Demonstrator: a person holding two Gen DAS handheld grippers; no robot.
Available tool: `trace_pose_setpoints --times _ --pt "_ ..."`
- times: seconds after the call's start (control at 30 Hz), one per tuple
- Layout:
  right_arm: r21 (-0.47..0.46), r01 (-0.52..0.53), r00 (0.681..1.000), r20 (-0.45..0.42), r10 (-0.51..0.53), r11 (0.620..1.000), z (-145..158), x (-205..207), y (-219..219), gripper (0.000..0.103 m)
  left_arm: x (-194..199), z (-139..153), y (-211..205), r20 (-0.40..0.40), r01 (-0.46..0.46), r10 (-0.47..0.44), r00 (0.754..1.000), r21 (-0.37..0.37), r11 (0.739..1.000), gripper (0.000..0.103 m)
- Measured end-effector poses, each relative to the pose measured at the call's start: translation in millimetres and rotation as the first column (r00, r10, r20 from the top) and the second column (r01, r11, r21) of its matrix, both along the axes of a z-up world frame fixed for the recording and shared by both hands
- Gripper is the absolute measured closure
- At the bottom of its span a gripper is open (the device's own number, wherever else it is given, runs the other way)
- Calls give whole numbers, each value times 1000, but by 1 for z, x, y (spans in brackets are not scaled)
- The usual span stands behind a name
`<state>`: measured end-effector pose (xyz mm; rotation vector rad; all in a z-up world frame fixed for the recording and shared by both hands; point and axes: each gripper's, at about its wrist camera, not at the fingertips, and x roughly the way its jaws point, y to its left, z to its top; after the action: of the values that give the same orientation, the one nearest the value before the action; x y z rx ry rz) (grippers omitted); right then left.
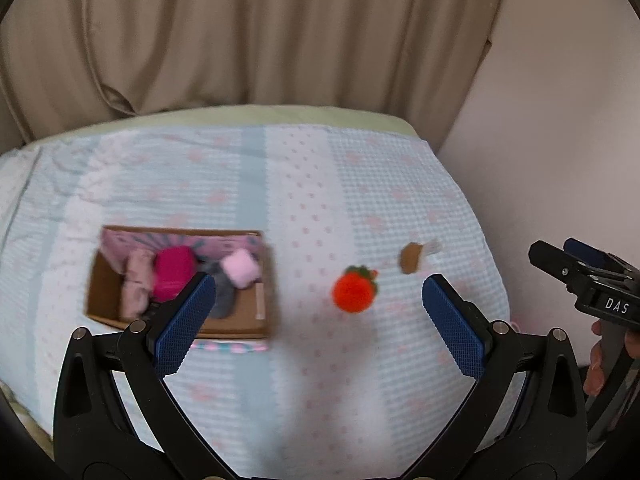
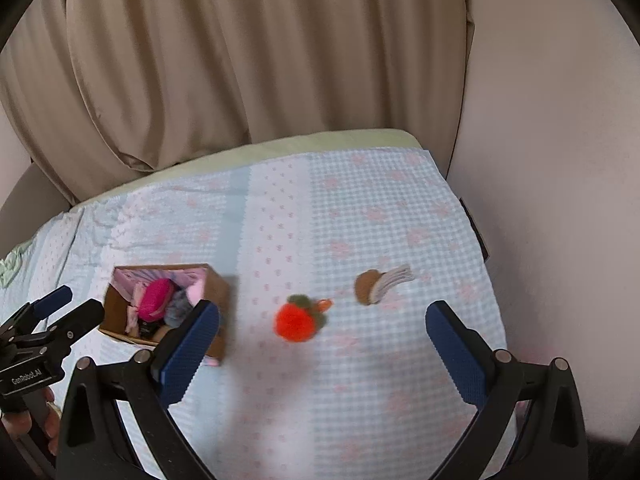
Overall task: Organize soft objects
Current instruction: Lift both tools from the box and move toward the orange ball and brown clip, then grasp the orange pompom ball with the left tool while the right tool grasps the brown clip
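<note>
Left wrist view: left gripper and right gripper spread apart, one orange pompom, one box.

A home bedroom: a quilted bedspread over a bed, beige curtains behind.

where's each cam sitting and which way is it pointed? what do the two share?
Left wrist: on the left gripper, looking forward and down at the bed; own open jaws, right gripper at right edge.
Right wrist: on the right gripper, same heading, further right; own open jaws, left gripper at left edge.
Shared: cardboard box, orange plush, brown plush, curtain.
</note>
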<state>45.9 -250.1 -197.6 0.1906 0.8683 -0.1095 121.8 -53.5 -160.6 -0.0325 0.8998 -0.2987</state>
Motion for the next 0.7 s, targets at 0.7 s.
trace_pose_setpoints --times 0.7 --pt "145 97 977 -202 -66 985 -197 125 -101 5 109 -226 -152 -273 163 -133 953 92 982 2"
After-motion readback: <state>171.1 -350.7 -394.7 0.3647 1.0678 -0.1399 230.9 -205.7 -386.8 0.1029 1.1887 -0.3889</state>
